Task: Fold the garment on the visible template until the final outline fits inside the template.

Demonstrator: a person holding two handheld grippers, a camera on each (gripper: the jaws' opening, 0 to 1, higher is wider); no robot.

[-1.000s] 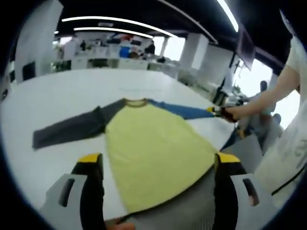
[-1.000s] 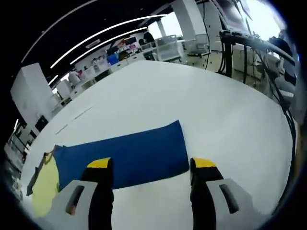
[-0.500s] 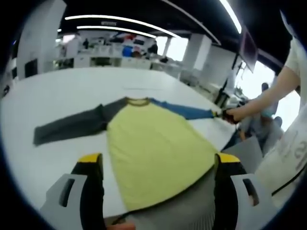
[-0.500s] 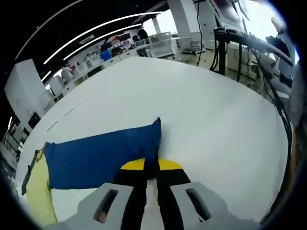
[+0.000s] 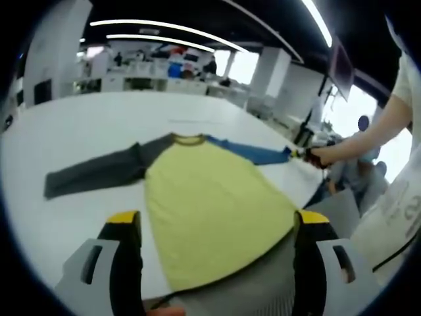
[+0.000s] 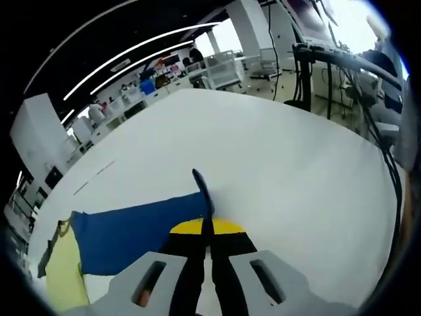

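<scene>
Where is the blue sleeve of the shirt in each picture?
Left gripper view: the blue fabric sleeve runs right from the yellow shirt body to the right gripper, which pinches its cuff.
Right gripper view: the blue fabric sleeve lies low and left of centre, its cuff lifted between the shut jaws of the right gripper.
Shared landmark: the yellow shirt body, at this view's lower left edge.
</scene>
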